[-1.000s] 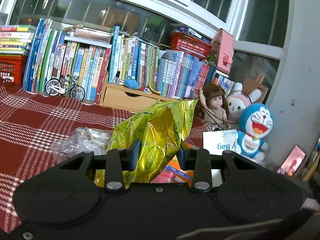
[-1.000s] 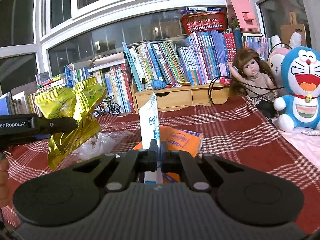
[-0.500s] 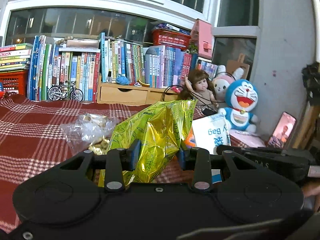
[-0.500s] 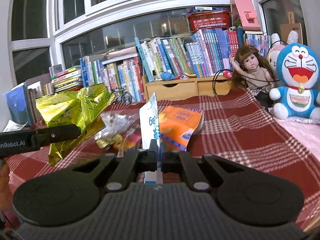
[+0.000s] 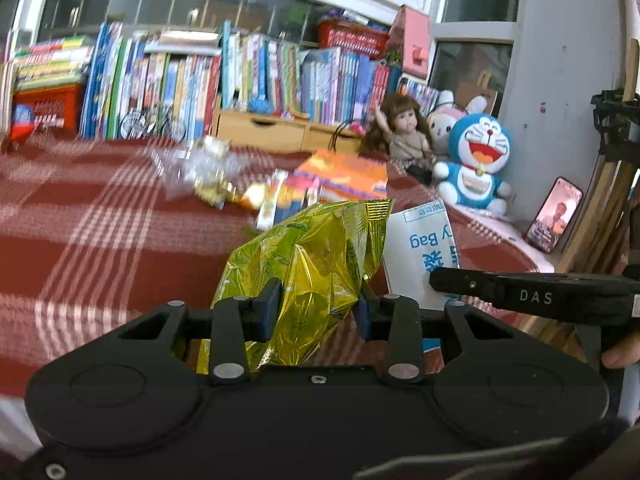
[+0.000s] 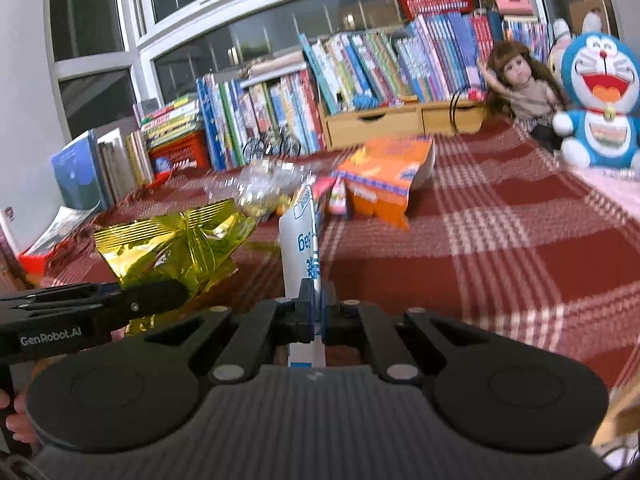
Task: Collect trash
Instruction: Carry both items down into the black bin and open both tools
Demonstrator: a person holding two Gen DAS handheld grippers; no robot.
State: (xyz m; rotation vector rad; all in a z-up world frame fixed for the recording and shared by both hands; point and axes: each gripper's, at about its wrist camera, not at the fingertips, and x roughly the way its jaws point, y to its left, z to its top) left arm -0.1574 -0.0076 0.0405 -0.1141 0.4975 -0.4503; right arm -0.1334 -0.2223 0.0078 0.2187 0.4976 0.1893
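1. Trash is held in both grippers: a crumpled yellow foil bag [image 5: 308,264] is clamped between the pads of the left gripper [image 5: 316,310], and a flat white bag [image 6: 304,256] with blue print is pinched edge-on by the right gripper [image 6: 316,316], whose jaws are pressed together on it.
2. Both bags are carried in the air above a bench covered by a red checked cloth [image 6: 500,248]; no bin can be seen in either view.
3. The foil bag is judged to be very light, thin and slick, with creases that are likely to spring back. It is gripped across its bunched middle, where the folds give the pads some bulk; a grip near the crimped top seam would be likelier to slip.
4. The white bag looks like smooth paper or plastic film, limp and flat. It is held near its lower edge and stands upright, so it may flop if swung fast.
5. More trash is left on the cloth behind: an orange snack bag [image 6: 384,176], soft and puffed, and a clear crinkled wrapper [image 5: 200,168], best taken by a gathered fold.
6. Books, a doll and a blue plush toy [image 6: 600,92] are lined up at the back and are not trash.
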